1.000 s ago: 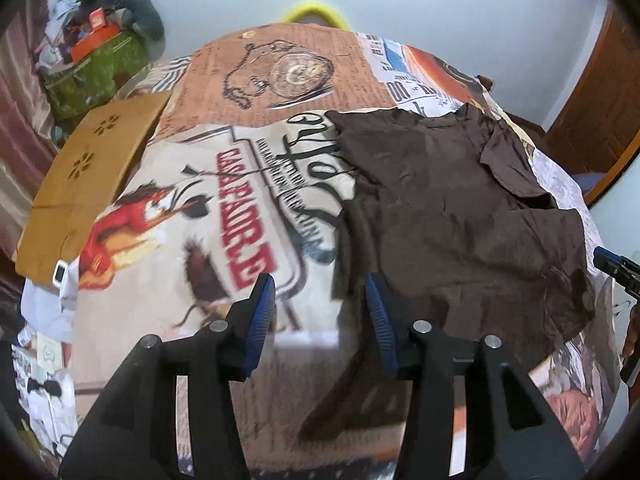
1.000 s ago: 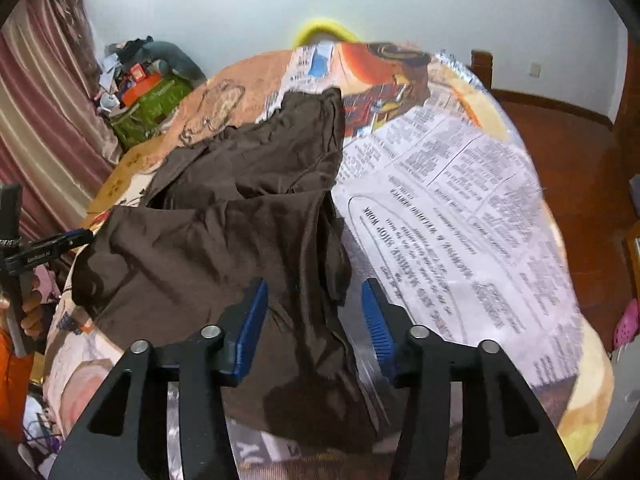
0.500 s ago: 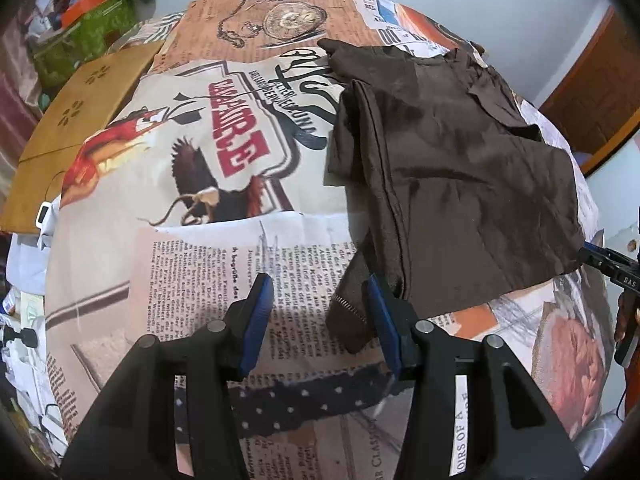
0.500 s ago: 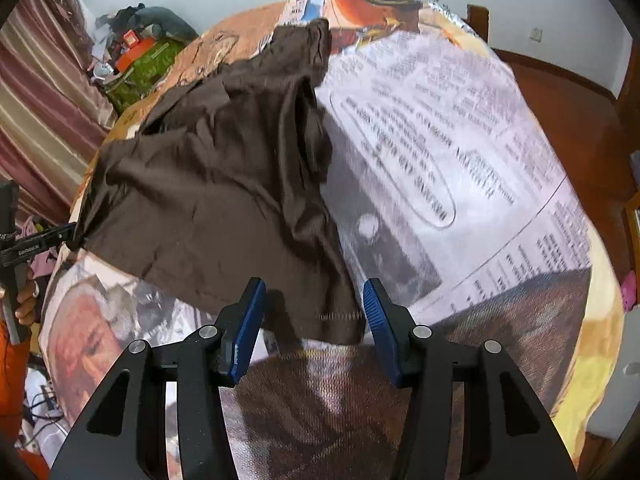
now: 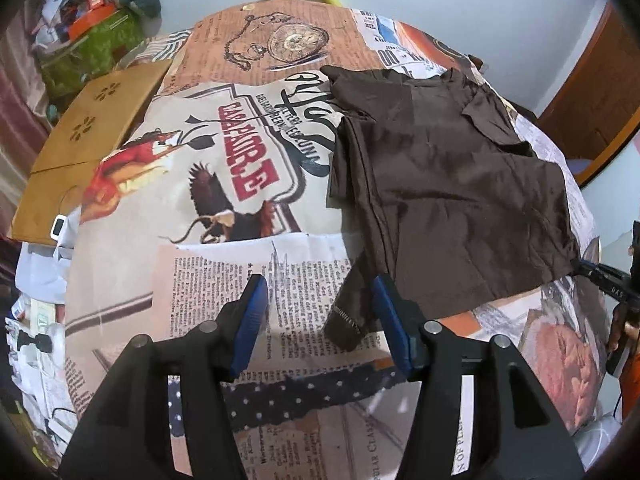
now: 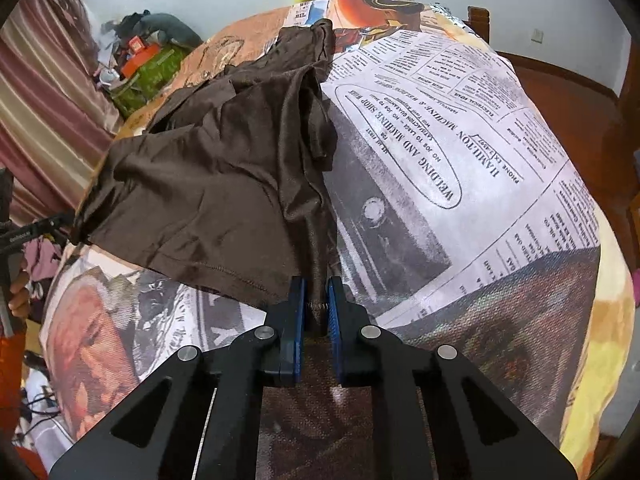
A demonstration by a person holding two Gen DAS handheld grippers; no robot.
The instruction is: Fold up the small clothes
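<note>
I read the scene from the brown garment [image 5: 440,184], which lies spread on the newspaper-print bedcover [image 5: 224,280]. My right gripper [image 6: 316,304] sits at the garment's near hem; its jaws have just been closing and are now clenched on a bunched corner of the fabric, which stands up between the blue pads [image 6: 298,300]. My left gripper [image 5: 320,312] stands at the garment's opposite near corner; its jaws have just been opening and are released. That stitched corner lies between them, beside one pad, ungripped. In the left wrist view, the right gripper's tip meets the garment's far edge. A tan cardboard sheet [image 5: 92,136] lies well apart from the garment.
</note>
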